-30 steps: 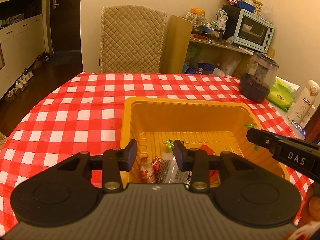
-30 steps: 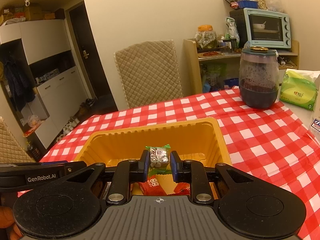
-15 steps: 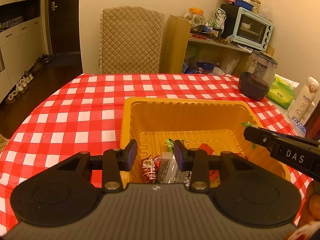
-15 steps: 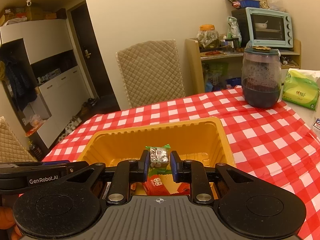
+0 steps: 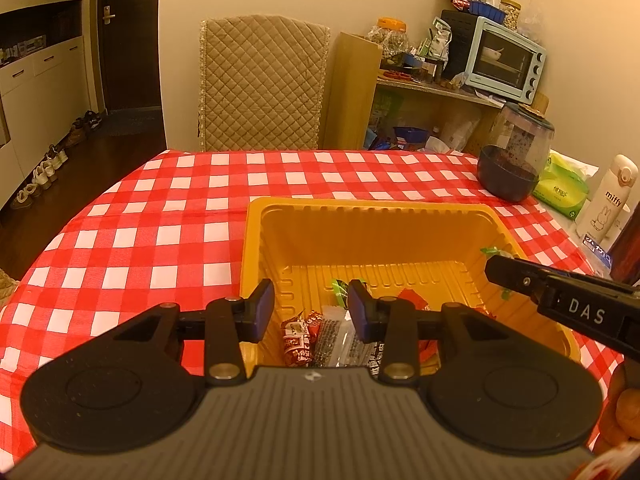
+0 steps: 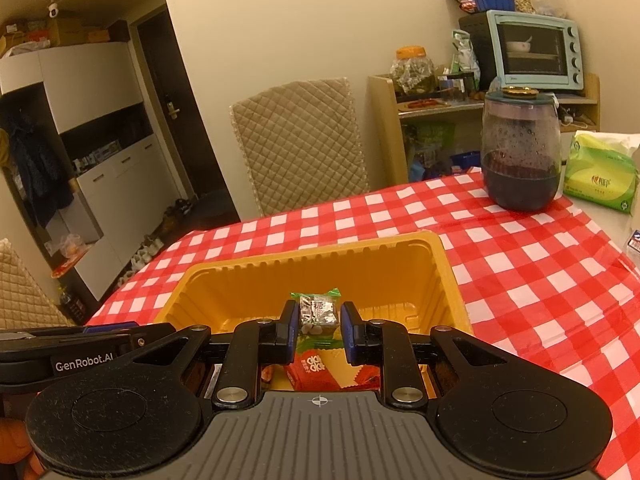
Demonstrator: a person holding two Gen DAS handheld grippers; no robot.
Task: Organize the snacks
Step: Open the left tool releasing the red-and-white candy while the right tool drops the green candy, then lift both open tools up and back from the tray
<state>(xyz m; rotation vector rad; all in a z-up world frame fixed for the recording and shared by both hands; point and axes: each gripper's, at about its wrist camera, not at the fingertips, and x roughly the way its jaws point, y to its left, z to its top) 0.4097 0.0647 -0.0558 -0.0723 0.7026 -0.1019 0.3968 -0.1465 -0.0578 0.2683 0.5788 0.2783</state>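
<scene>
Snack packet (image 6: 318,312), green-edged, pinched in my right tongs (image 6: 319,330) over the yellow tray (image 6: 448,276) mid-surface. Left tongs (image 5: 311,308) narrowly parted, empty. Step: dropping it in. Next: open, let fall.

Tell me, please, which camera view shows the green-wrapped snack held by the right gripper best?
The right wrist view: the green-wrapped snack sits centred between the right gripper pads, above the yellow tray. The left wrist view shows only a green sliver of it behind that gripper's tip.
</scene>
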